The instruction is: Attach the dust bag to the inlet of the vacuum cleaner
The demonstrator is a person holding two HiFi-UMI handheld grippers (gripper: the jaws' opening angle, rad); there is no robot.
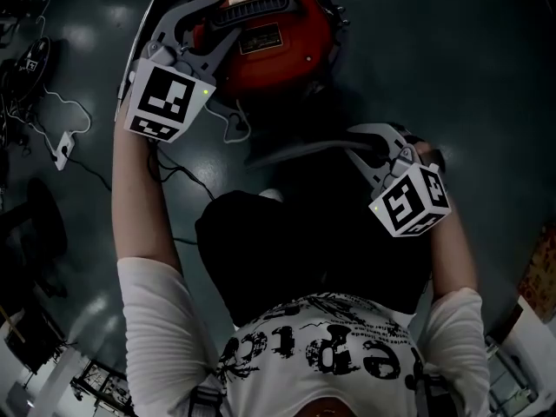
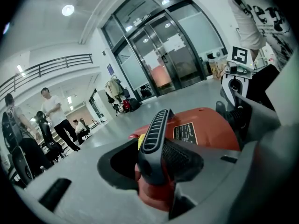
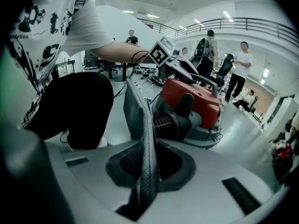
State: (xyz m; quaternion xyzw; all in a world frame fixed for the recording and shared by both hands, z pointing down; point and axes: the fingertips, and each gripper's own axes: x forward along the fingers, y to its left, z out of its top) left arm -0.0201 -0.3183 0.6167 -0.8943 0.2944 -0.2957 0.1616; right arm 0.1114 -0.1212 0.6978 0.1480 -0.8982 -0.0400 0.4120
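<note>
Left gripper (image 2: 155, 164): the jaws stand fairly wide astride the black handle (image 2: 156, 127) of the red vacuum cleaner (image 2: 205, 129). One pad lies against the handle and a gap shows on the other side. Close firmly to steady the body.
Inlet (image 3: 173, 122): probably the black ribbed port on the cleaner's side, with nothing fitted to it.
Dust bag (image 3: 139, 120): grey fabric, upright, just before that port; I cannot tell if they touch.
Right gripper (image 3: 147, 171): clamped on the bag's edge. Square the opening to the port and push straight, since a skewed approach may fold the fabric.
</note>
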